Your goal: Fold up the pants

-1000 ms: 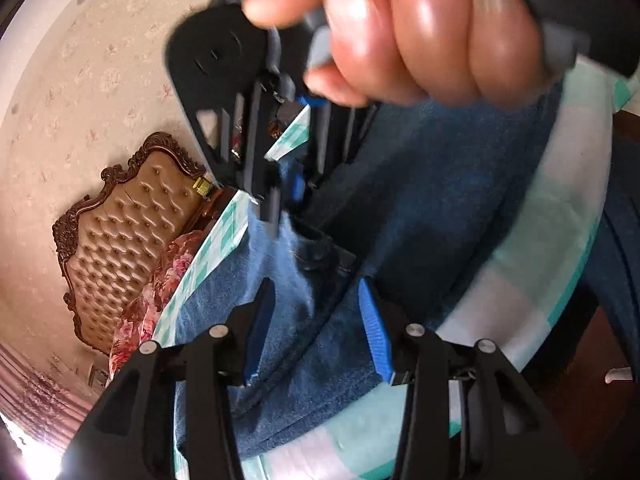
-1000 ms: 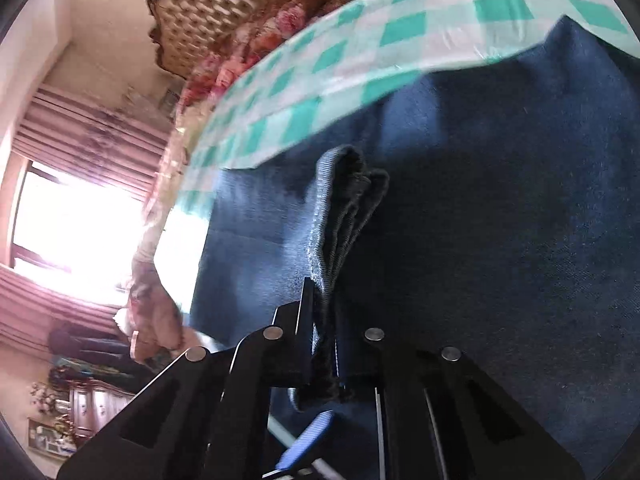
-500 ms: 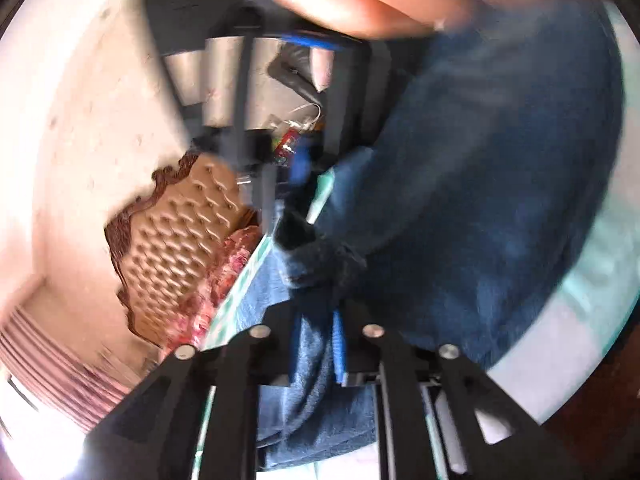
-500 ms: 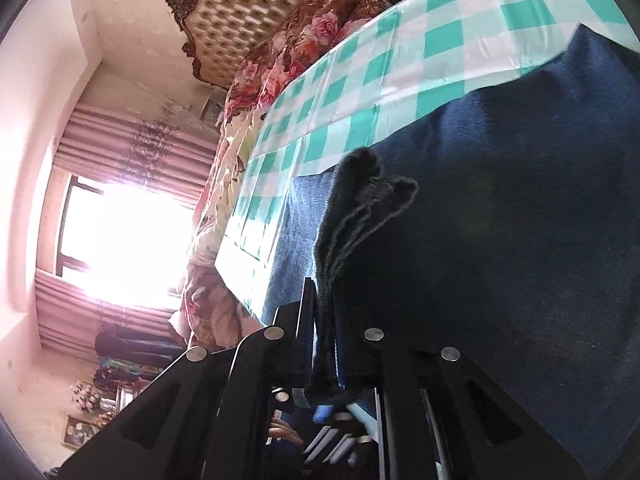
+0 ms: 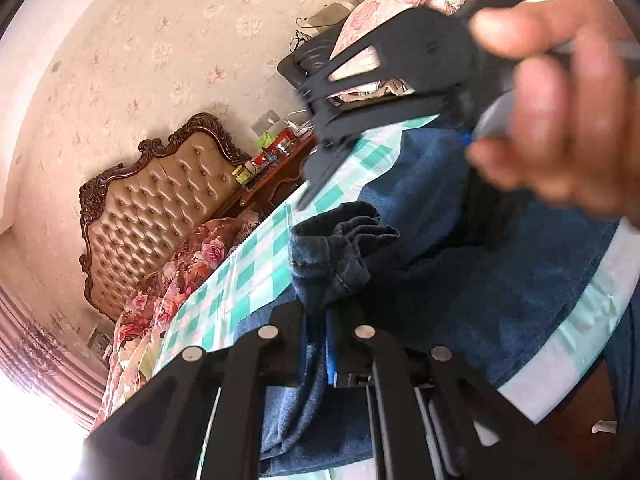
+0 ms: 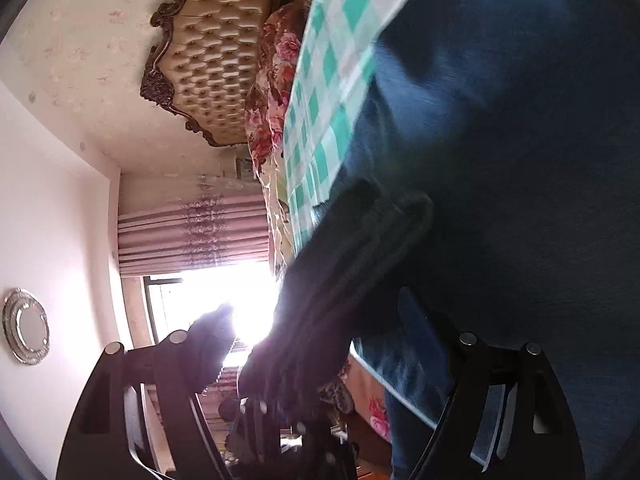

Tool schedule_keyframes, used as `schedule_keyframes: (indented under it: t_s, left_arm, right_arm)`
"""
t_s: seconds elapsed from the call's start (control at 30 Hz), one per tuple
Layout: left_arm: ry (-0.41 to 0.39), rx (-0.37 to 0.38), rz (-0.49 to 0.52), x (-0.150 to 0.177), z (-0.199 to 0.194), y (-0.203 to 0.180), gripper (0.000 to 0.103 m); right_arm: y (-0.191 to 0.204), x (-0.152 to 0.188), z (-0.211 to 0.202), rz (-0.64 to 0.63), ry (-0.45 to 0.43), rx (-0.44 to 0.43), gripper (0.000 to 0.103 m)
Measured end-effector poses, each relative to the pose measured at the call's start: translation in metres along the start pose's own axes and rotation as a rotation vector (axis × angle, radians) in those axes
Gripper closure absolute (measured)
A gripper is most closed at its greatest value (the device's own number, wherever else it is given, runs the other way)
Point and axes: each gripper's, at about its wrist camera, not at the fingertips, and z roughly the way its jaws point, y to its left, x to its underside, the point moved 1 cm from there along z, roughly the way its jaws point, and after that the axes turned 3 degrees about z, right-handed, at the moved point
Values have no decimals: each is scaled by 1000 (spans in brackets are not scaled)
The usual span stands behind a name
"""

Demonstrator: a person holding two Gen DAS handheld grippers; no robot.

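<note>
Blue denim pants [image 5: 500,288] lie on a bed with a green-and-white checked sheet [image 5: 256,264]. My left gripper [image 5: 320,320] is shut on a bunched edge of the pants [image 5: 332,248], which sticks up between its fingers. In the left wrist view my right gripper [image 5: 360,132] hangs above the pants, blurred, held by a hand [image 5: 560,120]. In the right wrist view my right gripper [image 6: 316,320] stands wide open, and a dark bunched fold of the pants [image 6: 352,264] lies loose between its fingers, with the broad denim [image 6: 520,140] beyond.
A tufted tan headboard [image 5: 160,208] and floral pillows [image 5: 188,268] stand at the bed's far end. A wooden nightstand [image 5: 276,164] holds small bottles. A bright window with pink curtains [image 6: 200,236] is to the side. The bed edge [image 5: 560,352] is at lower right.
My left gripper closed on the bunched edge of the pants. My right gripper opened and let go of the fold it held, then drew up and away.
</note>
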Motion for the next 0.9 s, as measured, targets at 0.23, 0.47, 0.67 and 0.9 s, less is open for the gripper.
schedule_keyframes:
  t_s: [0.23,0.47,0.67,0.9]
  left_arm:
    - [1,66,78,9,-8,-29,96]
    - [0,143,81,8,0,-52,96]
    - [-12,171,77,1,0,-61,96]
    - [-18,183,77,-5,0,-66,96]
  right_arm:
    - [45,-10,21,-343,-81,400,86]
    - [65,9,25,-576,-123,642,89]
    - [58,10,12,-613,-159,712,89]
    - [60,9,8,-622,-178,734,89]
